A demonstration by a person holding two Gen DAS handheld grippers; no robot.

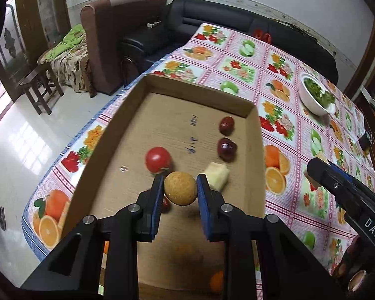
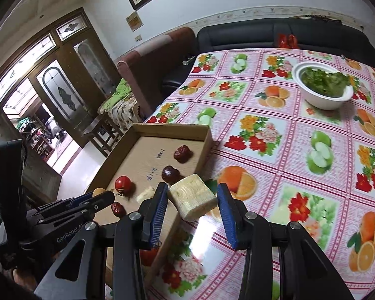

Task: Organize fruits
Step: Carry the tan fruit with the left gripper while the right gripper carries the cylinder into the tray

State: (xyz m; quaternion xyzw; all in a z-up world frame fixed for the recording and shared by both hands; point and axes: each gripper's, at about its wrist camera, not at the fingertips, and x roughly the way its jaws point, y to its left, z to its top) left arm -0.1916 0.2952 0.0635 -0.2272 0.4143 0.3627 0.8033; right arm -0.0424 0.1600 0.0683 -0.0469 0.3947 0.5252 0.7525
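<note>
Fruit goes in the cardboard box (image 1: 127, 135). Left tool (image 1: 180, 183) squeezes the round yellow fruit (image 1: 180, 188) above it. Right tool (image 2: 192, 200) loosely brackets a soft, crumbly pale chunk (image 2: 193, 199); hold its flat sides.

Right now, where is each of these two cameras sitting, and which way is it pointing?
Left wrist view: sits on the left gripper, looking along its fingers into the cardboard tray; a round tan fruit sits between its blue pads; the right gripper pokes in at right.
Right wrist view: sits on the right gripper, at the tray's right edge, with a pale cut chunk between its fingers; the left gripper shows at left.
Both share the tray, red tomato, white bowl and fruit-print tablecloth.
</note>
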